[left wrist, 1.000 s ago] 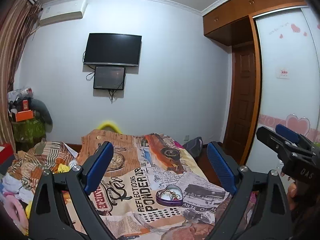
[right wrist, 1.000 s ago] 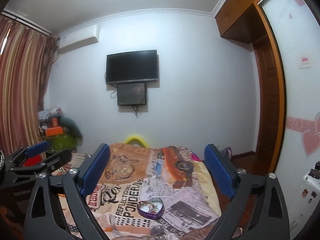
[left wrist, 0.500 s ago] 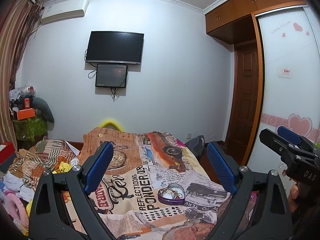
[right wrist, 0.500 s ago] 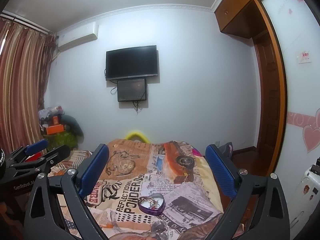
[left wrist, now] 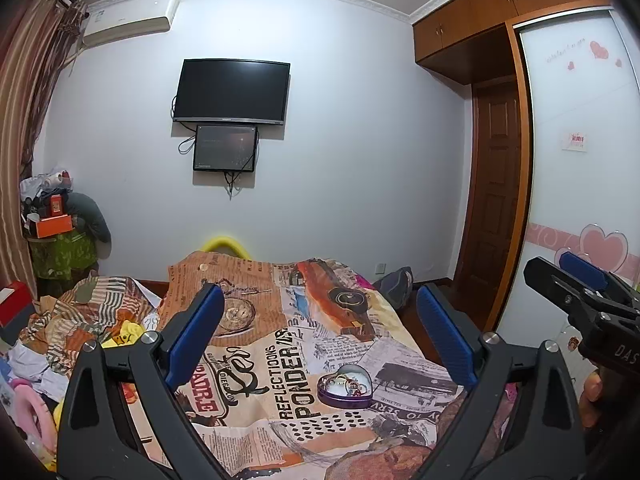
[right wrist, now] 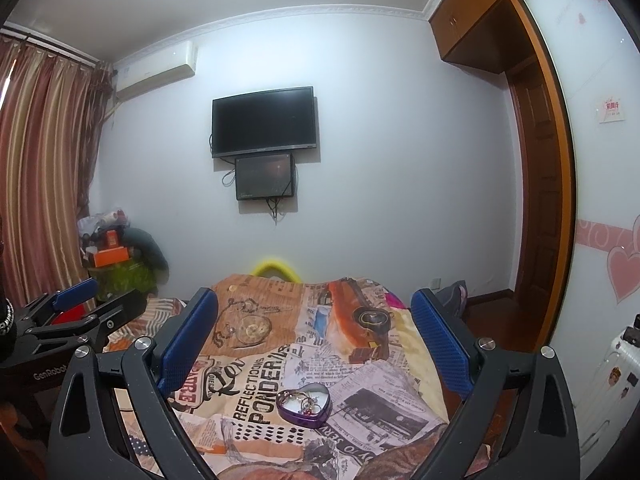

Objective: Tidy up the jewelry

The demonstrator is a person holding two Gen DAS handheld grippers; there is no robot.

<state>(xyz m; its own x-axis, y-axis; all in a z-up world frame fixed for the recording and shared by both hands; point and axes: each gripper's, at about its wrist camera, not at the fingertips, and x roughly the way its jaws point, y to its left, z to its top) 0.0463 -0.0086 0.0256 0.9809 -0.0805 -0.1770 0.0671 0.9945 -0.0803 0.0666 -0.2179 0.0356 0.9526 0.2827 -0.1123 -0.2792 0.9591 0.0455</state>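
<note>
A purple heart-shaped tin (left wrist: pixel 345 385) lies open on the bed, with rings and small jewelry inside; it also shows in the right wrist view (right wrist: pixel 303 400). My left gripper (left wrist: pixel 320 336) is open and empty, held above and short of the tin. My right gripper (right wrist: pixel 314 336) is open and empty too, also above the bed short of the tin. Each gripper shows in the other's view: the right one at the right edge (left wrist: pixel 580 284), the left one at the left edge (right wrist: pixel 80 304).
The bed carries a newspaper-print cover (left wrist: pixel 280 344). Crumpled clothes (left wrist: pixel 80 320) lie left of it. A TV (left wrist: pixel 232 92) hangs on the far wall. A wooden door (left wrist: pixel 496 200) and a wardrobe (left wrist: pixel 580 140) stand on the right. A white suitcase (right wrist: pixel 612 368) stands at the right.
Both grippers have tilted slightly upward and shifted a little; the tin sits lower in both views. Both stay open and empty.
</note>
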